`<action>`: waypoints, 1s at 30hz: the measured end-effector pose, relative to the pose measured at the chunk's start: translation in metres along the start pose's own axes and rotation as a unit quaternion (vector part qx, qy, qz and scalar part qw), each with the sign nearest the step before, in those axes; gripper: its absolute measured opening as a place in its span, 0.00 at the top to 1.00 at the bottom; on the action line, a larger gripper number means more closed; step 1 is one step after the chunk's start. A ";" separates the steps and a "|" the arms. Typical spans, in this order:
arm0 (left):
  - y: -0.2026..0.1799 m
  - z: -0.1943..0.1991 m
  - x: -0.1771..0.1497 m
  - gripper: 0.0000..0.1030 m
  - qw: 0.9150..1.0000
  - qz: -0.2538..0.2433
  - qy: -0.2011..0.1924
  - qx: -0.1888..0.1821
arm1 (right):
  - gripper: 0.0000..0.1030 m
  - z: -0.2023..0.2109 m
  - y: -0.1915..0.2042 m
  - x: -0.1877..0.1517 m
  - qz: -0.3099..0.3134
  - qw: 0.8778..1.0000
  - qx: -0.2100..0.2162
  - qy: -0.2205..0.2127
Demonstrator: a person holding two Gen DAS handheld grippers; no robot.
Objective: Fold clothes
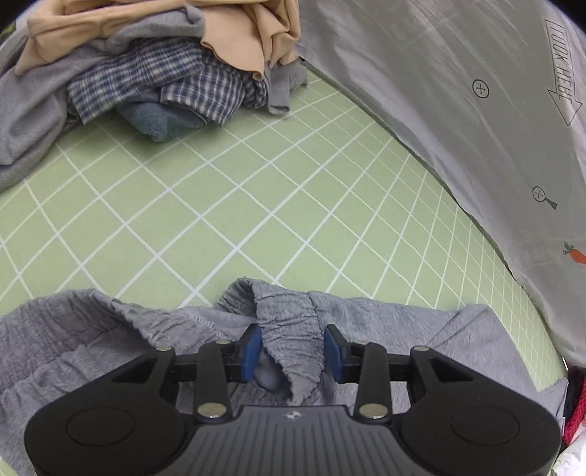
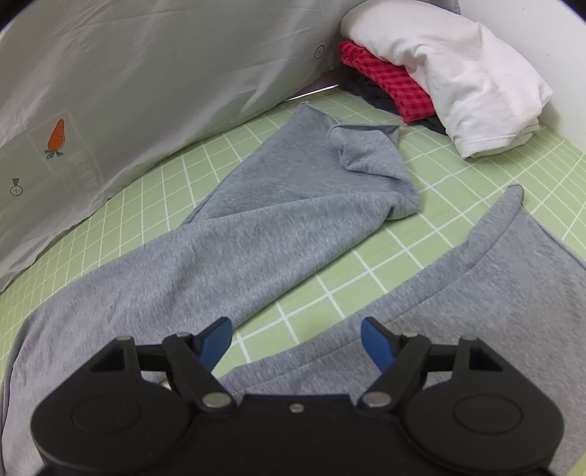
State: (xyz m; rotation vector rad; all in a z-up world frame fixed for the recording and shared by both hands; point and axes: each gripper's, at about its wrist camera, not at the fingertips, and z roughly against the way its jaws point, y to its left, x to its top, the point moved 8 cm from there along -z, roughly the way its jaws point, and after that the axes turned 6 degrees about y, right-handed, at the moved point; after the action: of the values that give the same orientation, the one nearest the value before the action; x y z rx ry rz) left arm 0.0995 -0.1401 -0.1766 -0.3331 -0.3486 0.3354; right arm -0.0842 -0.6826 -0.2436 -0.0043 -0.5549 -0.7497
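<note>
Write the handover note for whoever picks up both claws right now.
Left claw: open, pads either side of the bunched waistband of the grey pants, not pressing it.
Right claw: open, empty, above the crotch where the two legs split.
Pants lie spread on the green mat, one leg end crumpled; not folded yet.
Unsorted pile sits at the far side in the left view; folded stack in the right view's corner.
Left: smooth the legs, fold the pants, stack them.

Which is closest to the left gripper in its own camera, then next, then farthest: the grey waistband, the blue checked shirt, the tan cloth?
1. Grey waistband: between the left gripper jaws.
2. Blue checked shirt: upper left, in the pile.
3. Tan cloth: top of the pile.
</note>
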 end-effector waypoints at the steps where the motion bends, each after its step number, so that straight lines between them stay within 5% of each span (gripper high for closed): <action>1: 0.000 -0.002 0.001 0.64 1.000 0.001 0.004 -0.006 | 0.24 0.000 0.000 0.000 -0.001 1.000 -0.001 0.001; 3: -0.001 -0.005 0.004 0.66 1.000 0.004 0.011 -0.019 | 0.24 -0.001 0.000 -0.002 -0.001 1.000 -0.002 0.004; 6: -0.001 -0.005 0.010 0.85 0.999 0.010 0.011 -0.039 | 0.24 -0.004 0.002 -0.003 0.002 1.000 -0.002 0.009; 11: -0.003 0.018 0.034 0.93 0.996 0.025 -0.027 -0.078 | 0.24 -0.005 0.006 -0.004 0.007 1.000 -0.003 0.015; 18: 0.003 0.048 0.100 0.95 0.992 0.000 -0.120 -0.042 | 0.24 -0.007 0.007 -0.003 0.010 1.000 -0.008 0.020; 23: 0.024 0.033 0.134 0.94 0.987 0.050 -0.152 -0.010 | 0.24 -0.006 0.008 -0.002 0.016 1.000 -0.012 0.020; 30: 0.020 0.033 0.124 0.65 0.988 0.009 -0.153 0.030 | 0.24 -0.003 0.007 -0.004 0.020 0.999 -0.018 0.022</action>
State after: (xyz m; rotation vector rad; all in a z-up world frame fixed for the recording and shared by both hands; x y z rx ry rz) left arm 0.1910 -0.0671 -0.1206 -0.2246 -0.6367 0.4146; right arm -0.0802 -0.6755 -0.2463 -0.0319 -0.4987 -0.7192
